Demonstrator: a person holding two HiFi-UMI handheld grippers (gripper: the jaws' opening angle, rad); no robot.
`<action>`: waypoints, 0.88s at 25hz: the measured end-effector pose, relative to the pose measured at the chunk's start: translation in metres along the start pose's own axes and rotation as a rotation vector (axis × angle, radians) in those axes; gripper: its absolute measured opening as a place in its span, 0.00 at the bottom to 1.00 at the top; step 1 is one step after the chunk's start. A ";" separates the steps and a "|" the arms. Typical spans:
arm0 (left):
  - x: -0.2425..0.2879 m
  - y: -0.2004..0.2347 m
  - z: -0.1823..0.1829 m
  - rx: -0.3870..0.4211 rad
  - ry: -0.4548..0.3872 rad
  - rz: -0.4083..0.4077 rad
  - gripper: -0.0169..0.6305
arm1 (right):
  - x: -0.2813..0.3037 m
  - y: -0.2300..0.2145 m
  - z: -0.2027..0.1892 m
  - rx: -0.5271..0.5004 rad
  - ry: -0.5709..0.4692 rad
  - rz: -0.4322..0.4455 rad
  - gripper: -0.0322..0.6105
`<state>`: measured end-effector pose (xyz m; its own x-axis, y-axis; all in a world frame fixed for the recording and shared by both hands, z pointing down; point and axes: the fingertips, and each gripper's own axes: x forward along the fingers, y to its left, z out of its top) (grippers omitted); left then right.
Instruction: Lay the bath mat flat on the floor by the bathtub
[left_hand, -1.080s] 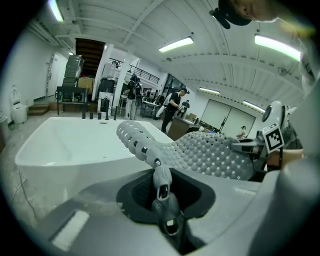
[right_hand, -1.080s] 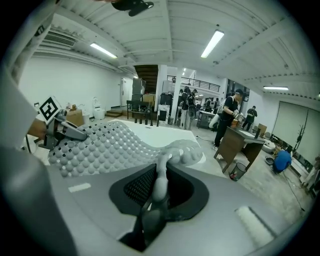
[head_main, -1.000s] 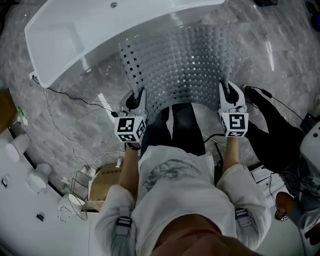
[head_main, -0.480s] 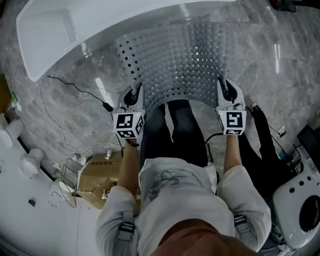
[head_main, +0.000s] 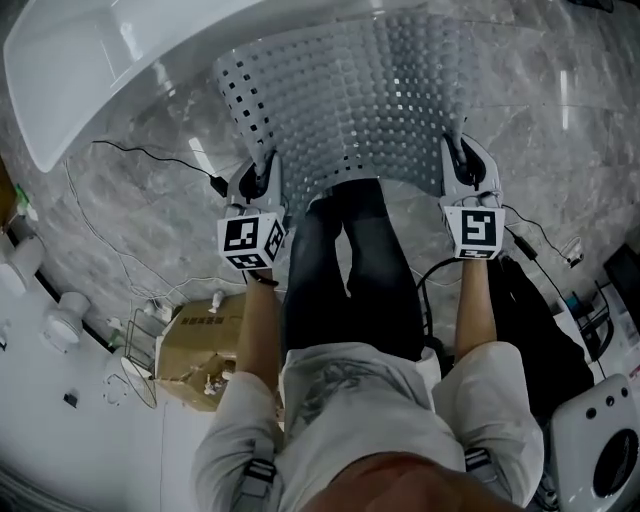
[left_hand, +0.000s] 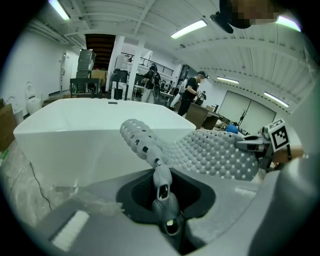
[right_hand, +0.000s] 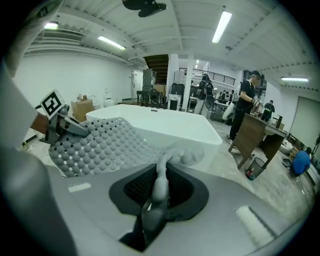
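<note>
Bath mat (head_main: 350, 90) in the head view: grey, flexible, studded with round bumps and square holes, held up off the marble floor (head_main: 150, 240) between left gripper (head_main: 262, 172) and right gripper (head_main: 458, 162), each clamped on a near corner. Far edge up by the white bathtub (head_main: 80, 70). Black cable (head_main: 150, 158) loose on the floor at left, cardboard box (head_main: 195, 345) nearer; dark-trousered legs (head_main: 350, 270) directly under the near edge.

Left gripper view: jaws nearly together, pinching a curled mat corner, tub behind.

Right gripper view: same narrow pinch on the other corner; people standing far behind the tub.
</note>
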<state>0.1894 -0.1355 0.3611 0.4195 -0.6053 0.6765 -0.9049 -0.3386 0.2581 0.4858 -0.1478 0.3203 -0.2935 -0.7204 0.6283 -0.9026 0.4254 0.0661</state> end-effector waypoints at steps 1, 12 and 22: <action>0.004 0.002 -0.004 0.000 -0.003 -0.001 0.12 | 0.003 0.001 -0.004 0.002 0.000 -0.004 0.14; 0.039 0.046 -0.057 0.062 -0.036 -0.014 0.12 | 0.053 0.036 -0.052 -0.031 -0.005 -0.031 0.14; 0.083 0.083 -0.124 0.059 -0.028 -0.011 0.12 | 0.106 0.052 -0.116 -0.054 0.003 -0.026 0.14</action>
<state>0.1404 -0.1246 0.5241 0.4323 -0.6207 0.6541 -0.8945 -0.3869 0.2241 0.4446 -0.1384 0.4806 -0.2689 -0.7299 0.6284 -0.8917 0.4353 0.1240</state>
